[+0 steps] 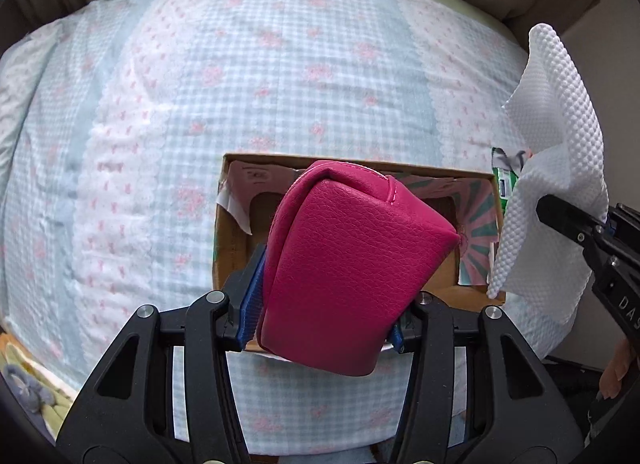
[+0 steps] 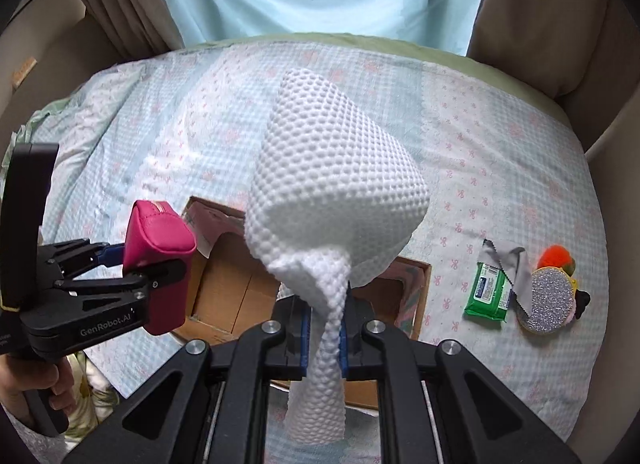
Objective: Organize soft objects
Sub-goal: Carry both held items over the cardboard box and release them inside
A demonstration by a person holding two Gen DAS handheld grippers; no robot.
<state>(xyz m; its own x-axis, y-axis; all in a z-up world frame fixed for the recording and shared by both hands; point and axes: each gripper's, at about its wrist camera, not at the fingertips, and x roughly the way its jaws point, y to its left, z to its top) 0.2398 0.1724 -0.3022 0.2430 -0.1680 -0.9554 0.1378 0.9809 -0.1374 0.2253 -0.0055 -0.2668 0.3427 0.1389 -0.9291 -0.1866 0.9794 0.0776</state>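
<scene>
My left gripper (image 1: 324, 292) is shut on a pink leather pouch (image 1: 352, 264), which hangs over an open cardboard box (image 1: 232, 232) lying on the bed. The same pouch (image 2: 160, 252) and left gripper (image 2: 160, 264) show at the left of the right wrist view, over the box's (image 2: 224, 288) left end. My right gripper (image 2: 325, 328) is shut on a white dimpled cloth (image 2: 336, 191), which bunches up above the jaws and hangs over the box. In the left wrist view that cloth (image 1: 556, 143) and the right gripper (image 1: 560, 219) are at the right edge.
The bed is covered by a light blue checked sheet (image 1: 240, 83) with pink bows. To the right of the box lie a green wipes pack (image 2: 488, 292), a grey cloth (image 2: 512, 260), a silver glitter disc (image 2: 550, 298) and an orange fluffy thing (image 2: 556, 258). Curtains (image 2: 116, 3) hang behind the bed.
</scene>
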